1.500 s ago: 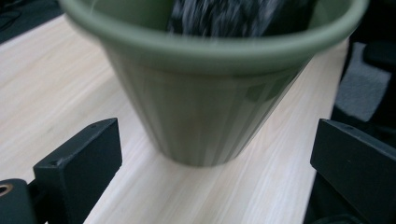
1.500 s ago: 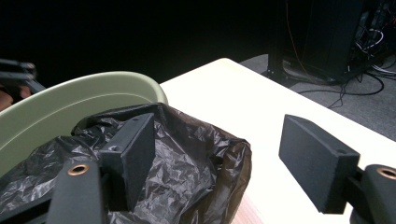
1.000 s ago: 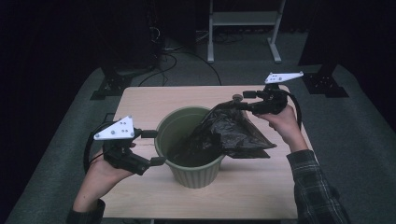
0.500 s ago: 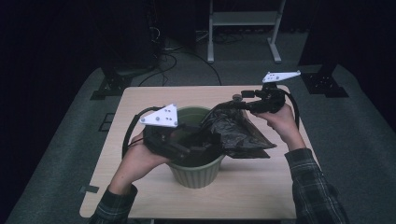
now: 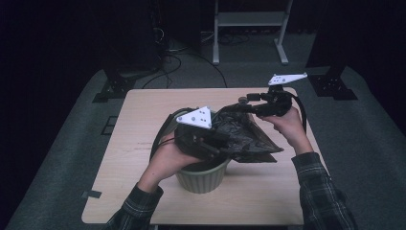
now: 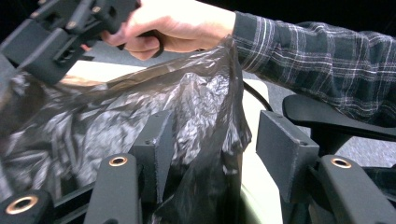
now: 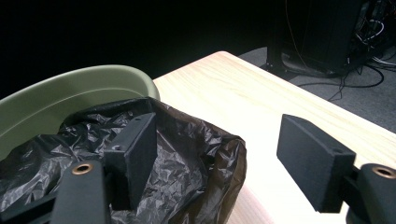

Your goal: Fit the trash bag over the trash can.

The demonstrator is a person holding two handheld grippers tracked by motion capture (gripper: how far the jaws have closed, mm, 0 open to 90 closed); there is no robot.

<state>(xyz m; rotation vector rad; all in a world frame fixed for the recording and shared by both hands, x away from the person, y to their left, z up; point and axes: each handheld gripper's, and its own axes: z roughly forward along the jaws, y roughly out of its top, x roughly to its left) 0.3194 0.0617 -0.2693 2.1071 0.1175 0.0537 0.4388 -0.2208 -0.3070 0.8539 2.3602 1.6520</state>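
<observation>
Over the green pot, left gripper jaws have just been closing, a fold of black plastic bag between them, pads not yet pressing. Right gripper jaws look parted; bag edge drapes its left pad, grip unclear. Pinch the film fully before pulling it over the rim.

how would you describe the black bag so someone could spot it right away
On the pale wooden table stands a green round bin. The black bag drapes from the bin's mouth toward the right, the only crinkled, shiny plastic thing there.
</observation>
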